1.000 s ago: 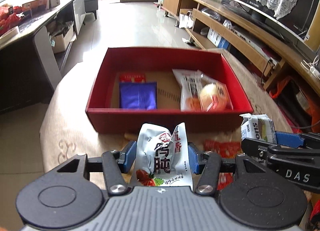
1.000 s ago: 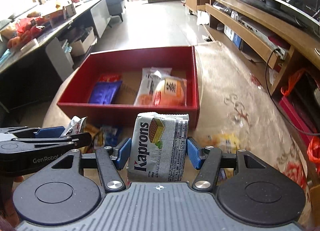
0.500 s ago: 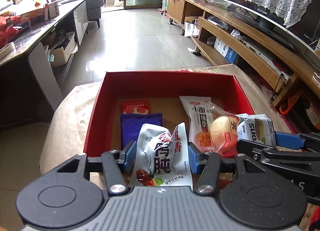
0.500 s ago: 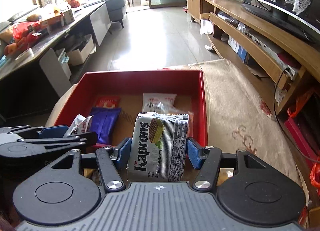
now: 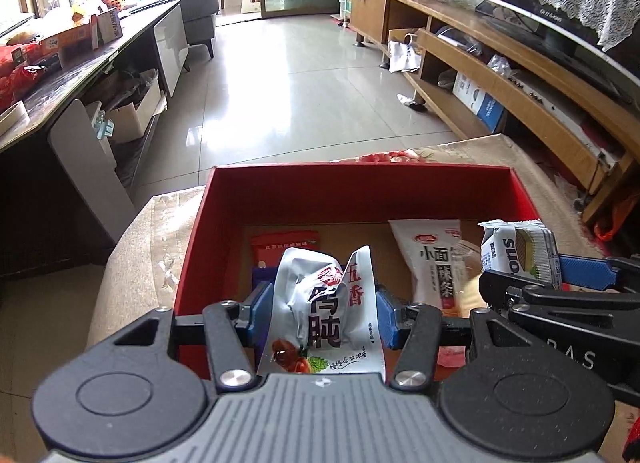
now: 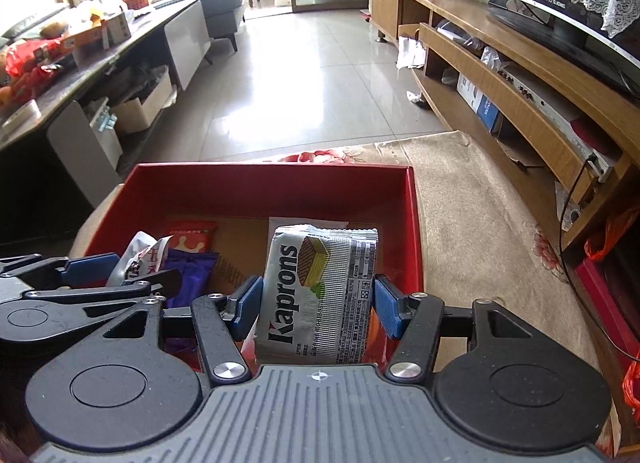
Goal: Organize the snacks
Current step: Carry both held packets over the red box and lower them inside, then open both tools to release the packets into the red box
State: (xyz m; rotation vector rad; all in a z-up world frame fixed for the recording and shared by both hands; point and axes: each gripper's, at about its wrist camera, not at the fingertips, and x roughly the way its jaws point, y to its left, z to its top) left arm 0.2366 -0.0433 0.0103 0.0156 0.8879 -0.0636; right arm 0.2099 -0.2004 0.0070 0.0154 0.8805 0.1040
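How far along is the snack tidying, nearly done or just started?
Partway. Already in the red box: a red packet, a purple packet and a white noodle-snack bag. In hand: the left gripper holds a silver pouch, the right gripper a Kaprons wafer pack. Both need dropping in.
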